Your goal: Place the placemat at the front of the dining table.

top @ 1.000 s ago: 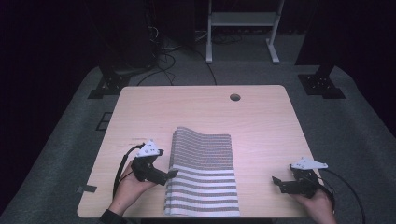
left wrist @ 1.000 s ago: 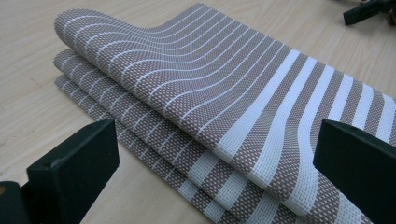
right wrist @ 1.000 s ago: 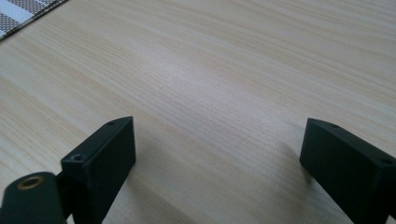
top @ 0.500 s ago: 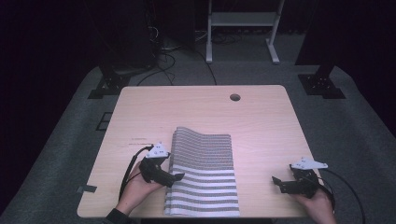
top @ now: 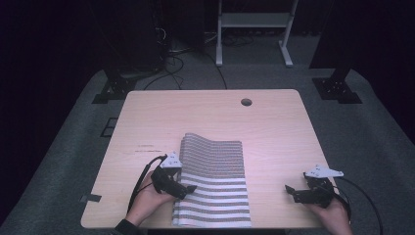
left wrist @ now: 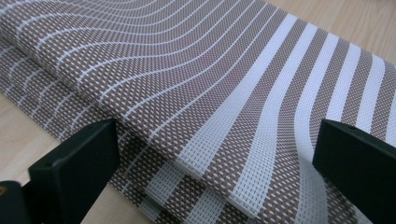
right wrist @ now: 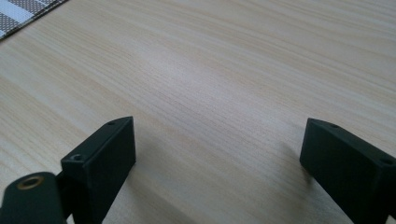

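My left gripper (top: 188,188) jaws spread wide, straddling left edge of folded striped mat (top: 215,181) at table (top: 274,127) 6 o'clock. My right gripper (top: 292,191) at 4 o'clock, open, over bare wood, holding nothing.

1. Left gripper (top: 190,188): black body, light grey three-cornered plate on top, black cable looping off the back.
2. Right gripper (top: 289,190): same build, grey plate, black cable trailing right.
3. Jaws: matte black rectangular blocks, small screw holes; brass-coloured fitting at the base.
4. Dark sleeve (top: 125,228) at left wrist.
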The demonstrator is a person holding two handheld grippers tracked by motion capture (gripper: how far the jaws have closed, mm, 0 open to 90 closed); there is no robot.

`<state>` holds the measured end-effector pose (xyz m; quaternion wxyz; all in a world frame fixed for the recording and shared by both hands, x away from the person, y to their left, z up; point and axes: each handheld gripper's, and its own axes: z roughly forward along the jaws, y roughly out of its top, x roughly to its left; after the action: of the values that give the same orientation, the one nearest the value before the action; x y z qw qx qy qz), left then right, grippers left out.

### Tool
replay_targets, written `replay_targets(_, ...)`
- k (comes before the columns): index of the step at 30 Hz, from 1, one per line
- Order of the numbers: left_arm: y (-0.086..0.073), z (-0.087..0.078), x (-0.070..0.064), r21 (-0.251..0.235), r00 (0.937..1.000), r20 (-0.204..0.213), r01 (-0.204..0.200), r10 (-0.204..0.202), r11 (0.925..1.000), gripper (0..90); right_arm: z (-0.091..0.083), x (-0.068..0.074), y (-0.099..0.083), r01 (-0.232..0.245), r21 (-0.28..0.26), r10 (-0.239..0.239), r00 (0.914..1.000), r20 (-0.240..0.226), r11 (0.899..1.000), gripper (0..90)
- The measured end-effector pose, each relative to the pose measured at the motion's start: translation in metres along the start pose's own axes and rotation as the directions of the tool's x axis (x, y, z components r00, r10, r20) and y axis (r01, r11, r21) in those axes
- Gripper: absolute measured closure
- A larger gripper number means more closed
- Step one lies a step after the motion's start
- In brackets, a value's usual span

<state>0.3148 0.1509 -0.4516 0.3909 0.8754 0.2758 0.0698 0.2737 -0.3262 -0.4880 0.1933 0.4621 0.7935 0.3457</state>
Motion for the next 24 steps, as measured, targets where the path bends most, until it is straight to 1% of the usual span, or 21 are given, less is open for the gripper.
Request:
replay_targets(2, 0.0, 0.0, -0.001, 0.008, 1.0, -0.007, -0.002, 0.002, 1.0, 0.6, 0.0, 0.0, 0.0, 0.0, -0.001, 0.0, 1.0, 0.0, 1.0, 9.3)
replay_targets(4, 0.001, -0.001, -0.001, 0.003, 0.9997, -0.021, -0.015, 0.015, 0.9999, 4.7, 0.0, 0.0, 0.0, 0.001, 0.0, -0.001, 1.0, 0.0, 1.0, 9.3)
replay_targets(5, 0.001, -0.002, -0.001, -0.002, 0.9997, -0.02, -0.01, 0.01, 0.9999, 5.9, 0.0, 0.0, 0.0, 0.0, 0.0, 0.0, 1.0, 0.0, 1.0, 9.3)
replay_targets(11, 0.001, -0.005, -0.003, -0.001, 0.9976, -0.057, -0.038, 0.038, 0.9993, 17.6, 0.0, 0.0, 0.0, 0.0, 0.0, 0.0, 1.0, 0.0, 1.0, 9.3)
replay_targets(13, 0.002, -0.006, -0.003, -0.01, 0.9979, -0.054, -0.037, 0.036, 0.9993, 22.1, 0.0, 0.0, 0.0, 0.0, 0.0, 0.0, 1.0, 0.0, 1.0, 9.2)
replay_targets(17, 0.002, -0.01, -0.002, -0.025, 0.9979, -0.058, -0.03, 0.029, 0.9992, 34.9, 0.0, 0.0, 0.0, 0.0, -0.001, 0.0, 1.0, 0.0, 1.0, 9.3)
replay_targets(19, 0.002, -0.01, -0.001, -0.024, 0.9988, -0.042, -0.024, 0.023, 0.9994, 39.5, 0.0, 0.0, 0.0, 0.001, -0.001, -0.001, 1.0, 0.0, 1.0, 9.3)
replay_targets(21, 0.003, -0.01, -0.003, -0.015, 0.9985, -0.046, -0.029, 0.029, 0.9995, 42.1, 0.0, 0.0, 0.0, 0.0, 0.0, 0.0, 1.0, 0.0, 1.0, 9.3)
replay_targets(22, 0.004, -0.011, -0.003, -0.013, 0.9979, -0.056, -0.034, 0.033, 0.9993, 46.1, 0.0, 0.0, 0.0, 0.001, -0.001, -0.001, 1.0, 0.0, 1.0, 9.2)
replay_targets(24, 0.005, -0.013, -0.002, -0.017, 0.9984, -0.051, -0.027, 0.026, 0.9995, 53.1, 0.0, 0.0, 0.0, 0.001, -0.001, -0.001, 1.0, 0.0, 1.0, 9.3)
